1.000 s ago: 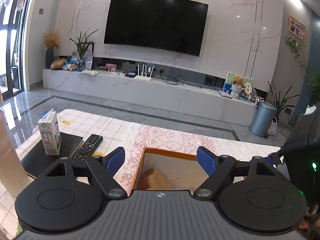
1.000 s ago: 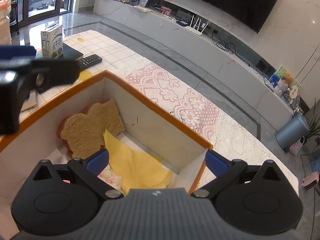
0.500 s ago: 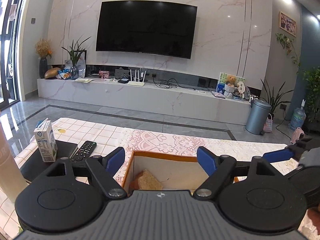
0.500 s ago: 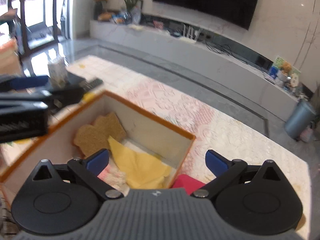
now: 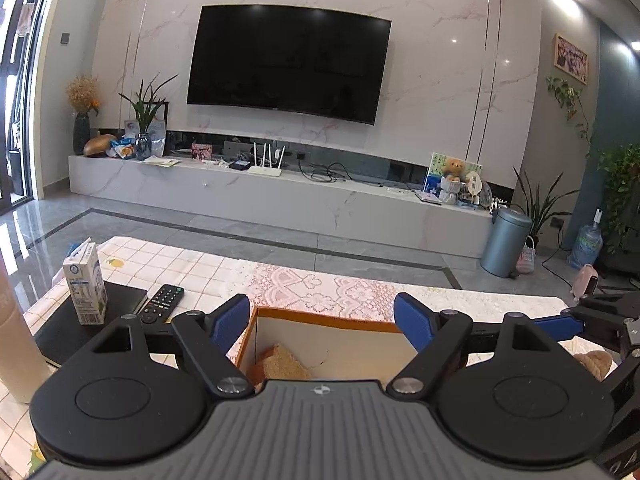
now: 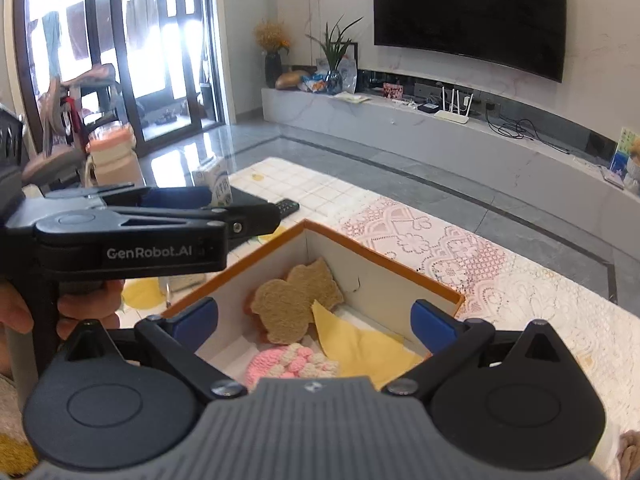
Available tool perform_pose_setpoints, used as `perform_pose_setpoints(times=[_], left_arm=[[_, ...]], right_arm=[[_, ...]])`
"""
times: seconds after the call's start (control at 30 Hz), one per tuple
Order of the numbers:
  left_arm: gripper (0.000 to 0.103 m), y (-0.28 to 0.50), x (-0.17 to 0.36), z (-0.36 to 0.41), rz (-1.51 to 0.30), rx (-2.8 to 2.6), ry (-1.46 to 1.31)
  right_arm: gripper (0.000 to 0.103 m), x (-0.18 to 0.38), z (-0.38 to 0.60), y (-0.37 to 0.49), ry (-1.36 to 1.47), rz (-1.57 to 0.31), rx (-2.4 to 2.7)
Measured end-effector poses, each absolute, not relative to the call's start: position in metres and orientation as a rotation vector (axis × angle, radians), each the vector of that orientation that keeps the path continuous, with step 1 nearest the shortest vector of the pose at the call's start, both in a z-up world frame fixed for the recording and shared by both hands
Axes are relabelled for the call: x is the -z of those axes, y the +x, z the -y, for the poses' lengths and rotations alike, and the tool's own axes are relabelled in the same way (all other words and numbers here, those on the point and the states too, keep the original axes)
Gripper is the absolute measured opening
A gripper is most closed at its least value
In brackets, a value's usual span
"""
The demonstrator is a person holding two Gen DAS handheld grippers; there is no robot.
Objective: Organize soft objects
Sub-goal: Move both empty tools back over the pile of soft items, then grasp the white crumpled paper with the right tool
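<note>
Both tools empty, jaws spread wide. Left gripper [image 5: 322, 318] hovers above the near left corner of the orange-rimmed white cardboard box [image 5: 320, 319], nothing between its blue pads [image 5: 230, 320]. Right gripper [image 6: 314, 316] hangs over the same box [image 6: 384, 264] from the other side, also holding nothing.

Inside the box: tan woven bear-shaped sponge pad [image 6: 294, 298] against the far corner, yellow flat cloth [image 6: 360, 346] overlapping its right edge, pink-and-cream crocheted piece [image 6: 294, 364] at the near wall, partly hidden by the right tool body.

Box sits on the table covered with pink lace cloth [image 5: 320, 292]. Toward the table's left edge: black remote control [image 5: 162, 302], white-and-blue milk carton [image 5: 86, 282] standing upright on a black flat notebook [image 5: 100, 316]. Another tan soft object [image 5: 598, 360] lies right of the box, mostly hidden.
</note>
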State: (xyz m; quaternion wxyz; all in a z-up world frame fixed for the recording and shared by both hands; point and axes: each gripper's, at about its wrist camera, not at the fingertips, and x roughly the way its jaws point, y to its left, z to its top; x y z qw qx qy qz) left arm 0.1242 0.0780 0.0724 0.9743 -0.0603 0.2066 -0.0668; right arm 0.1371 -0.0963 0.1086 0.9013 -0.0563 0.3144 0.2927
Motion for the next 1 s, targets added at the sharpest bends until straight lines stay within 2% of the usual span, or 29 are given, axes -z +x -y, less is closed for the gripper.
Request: perform_pose_setpoints(times=[0.43, 0.7, 0.83, 1.0], left_arm=[[0.096, 0.086, -0.110, -0.059, -0.315, 0.189, -0.125], [0.097, 0.066, -0.123, -0.001, -0.305, 0.294, -0.013], [0.097, 0.059, -0.108, 0.046, -0.322, 0.422, 0.111], [0.097, 0.051, -0.080, 0.091, -0.390, 0.549, 0.140]], right_arm=[[0.100, -0.134, 0.186, 0.114, -0.061, -0.579, -0.392], [0.101, -0.158, 0.269, 0.067, -0.110, -0.589, -0.055], [0.101, -0.141, 0.311, 0.042, -0.027, -0.615, 0.059], [0.101, -0.088, 0.338, 0.034, -0.015, -0.697, 0.133]])
